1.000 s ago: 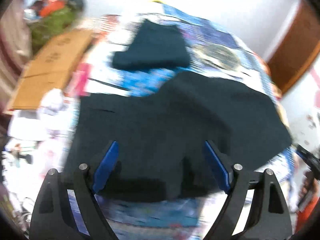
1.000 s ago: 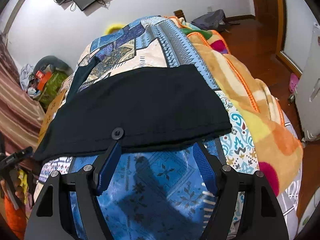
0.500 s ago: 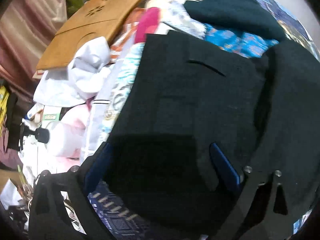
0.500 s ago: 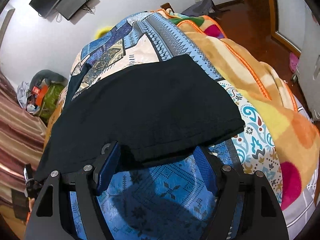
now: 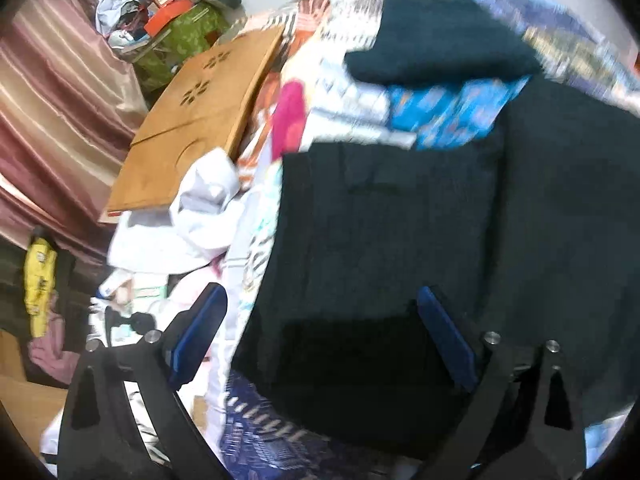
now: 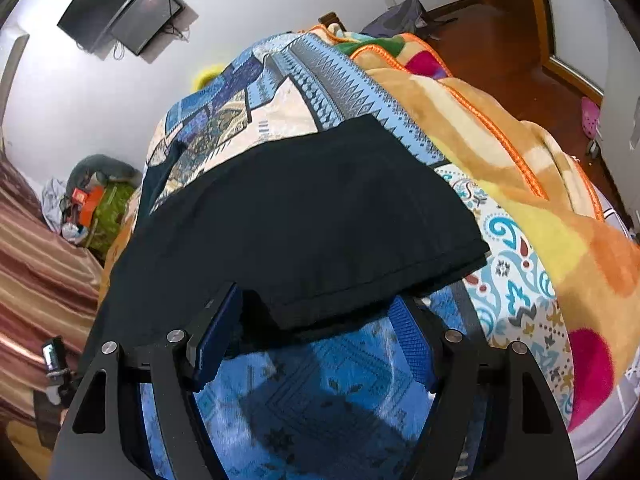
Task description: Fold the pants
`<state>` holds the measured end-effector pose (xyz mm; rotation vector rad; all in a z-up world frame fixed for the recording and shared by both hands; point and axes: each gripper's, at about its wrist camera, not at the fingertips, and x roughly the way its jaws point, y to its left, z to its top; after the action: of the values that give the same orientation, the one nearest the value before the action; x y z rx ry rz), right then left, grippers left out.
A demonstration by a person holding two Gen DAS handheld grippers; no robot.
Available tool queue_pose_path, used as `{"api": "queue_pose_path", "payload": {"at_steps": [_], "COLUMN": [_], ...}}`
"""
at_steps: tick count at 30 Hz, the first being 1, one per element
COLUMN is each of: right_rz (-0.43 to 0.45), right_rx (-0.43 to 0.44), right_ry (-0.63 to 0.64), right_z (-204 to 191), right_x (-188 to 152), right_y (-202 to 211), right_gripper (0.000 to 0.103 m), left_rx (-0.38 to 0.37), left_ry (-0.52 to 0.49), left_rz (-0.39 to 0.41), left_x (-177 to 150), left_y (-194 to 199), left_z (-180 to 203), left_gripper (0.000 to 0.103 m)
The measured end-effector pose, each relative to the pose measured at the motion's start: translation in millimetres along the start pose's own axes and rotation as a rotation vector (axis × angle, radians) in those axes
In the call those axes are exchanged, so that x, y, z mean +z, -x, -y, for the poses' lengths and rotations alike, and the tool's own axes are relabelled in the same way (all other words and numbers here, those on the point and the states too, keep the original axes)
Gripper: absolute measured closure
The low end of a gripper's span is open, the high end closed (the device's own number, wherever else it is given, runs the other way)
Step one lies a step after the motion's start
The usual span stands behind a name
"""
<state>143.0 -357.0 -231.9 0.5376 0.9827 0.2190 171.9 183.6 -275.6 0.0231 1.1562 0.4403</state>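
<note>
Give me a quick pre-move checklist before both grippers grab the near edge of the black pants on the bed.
1. Left gripper open, corner of the pants between its fingers: ok; jaws have just been closing slightly.
2. Right gripper open at the hem: ok.
3. Pads pressing cloth: not ok, neither grips yet.
4. Pants lying flat on the bedspread: ok.
5. Folded dark garment apart from the pants: ok.
6. Layers under each pad: cannot tell.

Bed (image 6: 352, 412) covered by a blue patterned sheet. Spread flat across it, dark pants (image 6: 304, 220), near hem overhanging toward the camera. Along the right side, a bunched orange and yellow blanket (image 6: 520, 184). Farther up, a second folded dark garment (image 5: 436, 44), apart from the pants.
</note>
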Motion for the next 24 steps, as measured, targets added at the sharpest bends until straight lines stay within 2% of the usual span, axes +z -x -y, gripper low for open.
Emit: {"api": "queue_pose_path", "payload": {"at_steps": [3,5,7,8,9,13,18,21,24], "right_rz": [0.042,0.067,0.071,0.065,0.063,0.070,0.170,0.156,0.124], "right_rx": [-0.025,-0.063,-0.090,-0.085,-0.075,-0.034,-0.119,-0.126,-0.148], "right_ry": [0.018,0.033,0.036,0.025,0.012,-0.016,0.060,0.030,0.048], "right_z": [0,1,3,6,10,21,18,28,31], "right_x": [5,9,14,17,20,27,27,29,25], "right_y": [-3,-4,-7,-9,-10,-3,22,21,14], "right_gripper": [0.035,0.051,0.076,0.082,0.095,0.098,0.100,0.100,0.100], "left_rx": [-0.079,-0.134,-0.175,-0.203,-0.227,-0.318,-0.373,-0.378,-0.374], "left_ry": [0.015,0.004,-0.005,-0.016,-0.024,-0.061,-0.126,-0.164,-0.190], "left_rz": [0.057,0.098,0.129,0.148,0.161,0.190,0.213,0.183,0.115], "left_x": [16,29,35,39,41,55,64,63,57], "left_y": [28,45,59,67,75,97,108,98,75], "left_z": [7,19,31,39,47,76,110,132,145], "left_gripper": [0.005,0.005,0.005,0.005,0.005,0.005,0.005,0.005,0.005]}}
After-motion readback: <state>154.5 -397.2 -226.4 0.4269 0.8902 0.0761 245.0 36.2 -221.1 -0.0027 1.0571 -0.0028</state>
